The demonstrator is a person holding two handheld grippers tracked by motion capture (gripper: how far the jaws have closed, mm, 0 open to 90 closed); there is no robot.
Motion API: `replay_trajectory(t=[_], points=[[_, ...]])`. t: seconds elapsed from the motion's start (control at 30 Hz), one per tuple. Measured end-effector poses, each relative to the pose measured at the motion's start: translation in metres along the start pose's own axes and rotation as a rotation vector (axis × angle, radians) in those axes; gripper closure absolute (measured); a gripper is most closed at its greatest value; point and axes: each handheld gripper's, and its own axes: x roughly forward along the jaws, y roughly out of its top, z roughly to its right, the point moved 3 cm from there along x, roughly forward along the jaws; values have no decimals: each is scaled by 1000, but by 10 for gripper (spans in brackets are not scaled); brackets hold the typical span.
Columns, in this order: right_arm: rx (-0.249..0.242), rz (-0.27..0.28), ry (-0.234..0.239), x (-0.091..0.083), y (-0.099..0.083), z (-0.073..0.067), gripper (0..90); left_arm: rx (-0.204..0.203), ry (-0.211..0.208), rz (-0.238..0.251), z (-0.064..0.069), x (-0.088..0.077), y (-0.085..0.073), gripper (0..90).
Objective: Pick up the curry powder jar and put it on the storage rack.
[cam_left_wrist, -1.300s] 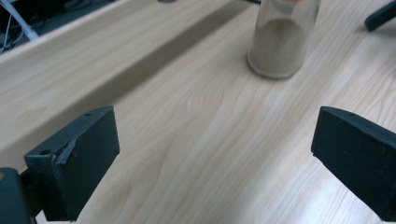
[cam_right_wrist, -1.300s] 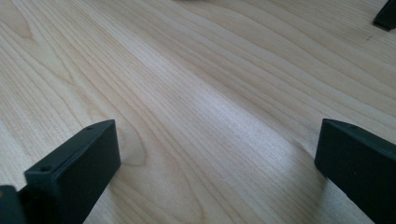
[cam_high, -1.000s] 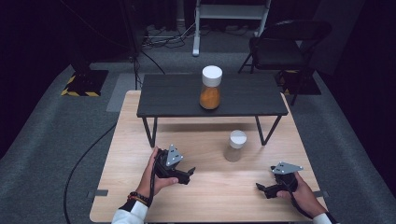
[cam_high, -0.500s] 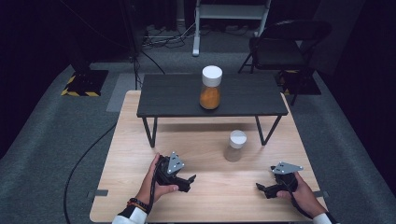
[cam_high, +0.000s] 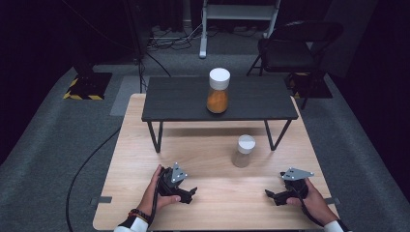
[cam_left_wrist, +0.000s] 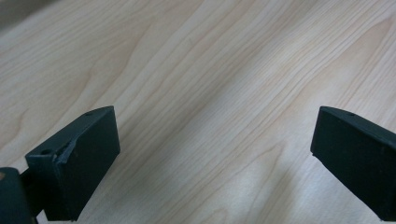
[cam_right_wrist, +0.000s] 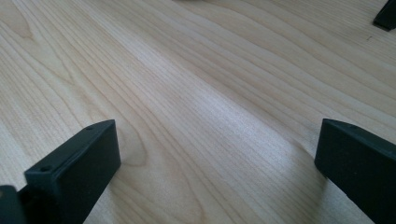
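In the high view my left gripper point(cam_high: 187, 194) rests low on the wooden table point(cam_high: 217, 208) near its front left, held by a hand. My right gripper point(cam_high: 270, 195) lies near the front right, also in a hand. Both are open, jaws wide apart over bare wood and with nothing between them, as the left gripper view point(cam_left_wrist: 215, 163) and the right gripper view point(cam_right_wrist: 217, 172) show. A small white-lidded jar point(cam_high: 244, 151) stands on the table ahead, between the two grippers. A larger jar with orange contents point(cam_high: 218, 92) stands on the black shelf point(cam_high: 261, 104).
The black shelf stands on thin legs point(cam_high: 155, 137) across the far half of the table, with open space beneath it. A dark chair point(cam_high: 290, 48) and cables point(cam_high: 87, 159) are on the grey floor beyond and beside the table.
My left gripper has drawn back a little toward the table's front edge. The right gripper and both jars have stayed where they were.
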Motion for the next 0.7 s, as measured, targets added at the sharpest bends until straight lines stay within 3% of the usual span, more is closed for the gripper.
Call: replay_trajectory(t=[0.3, 0.7], points=[[0, 0, 0, 0, 0, 0, 0, -5, 23, -49, 1, 9, 1, 12], [-4, -1, 4, 0, 0, 1, 0, -46, -3, -34, -7, 11, -4, 4]])
